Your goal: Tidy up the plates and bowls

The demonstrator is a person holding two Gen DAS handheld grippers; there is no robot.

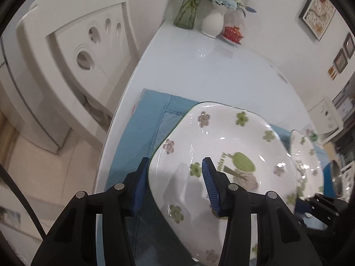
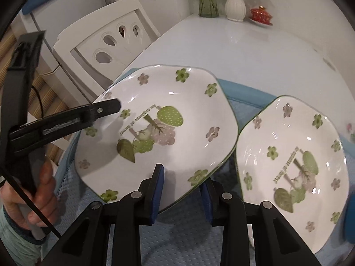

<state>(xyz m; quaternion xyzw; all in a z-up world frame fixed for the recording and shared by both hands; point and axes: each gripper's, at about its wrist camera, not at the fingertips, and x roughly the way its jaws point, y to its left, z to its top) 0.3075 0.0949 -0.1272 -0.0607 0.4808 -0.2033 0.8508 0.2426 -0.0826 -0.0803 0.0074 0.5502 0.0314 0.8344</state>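
A: Start with the big things?

B: The white table (image 2: pixel 255 51) carries a blue mat (image 2: pixel 182 228) at its near end, and a white chair (image 1: pixel 73 51) stands just beside the table's left edge.

A: And the dishes?

B: Two flowered plates. The left plate (image 2: pixel 159 128) is tilted up off the mat; the right plate (image 2: pixel 290 168) sits beside it, their rims nearly touching, though blur makes that hard to judge.

A: The grippers?

B: The left gripper (image 1: pixel 175 181) straddles the left plate's rim, one finger above and one beneath, seemingly pinching it. The right gripper (image 2: pixel 182 190) is spread apart, its fingers on either side of that plate's near edge.

A: Anything smaller?

B: A white vase (image 2: pixel 235 5) and a red lidded cup (image 2: pixel 261 14) at the far end.
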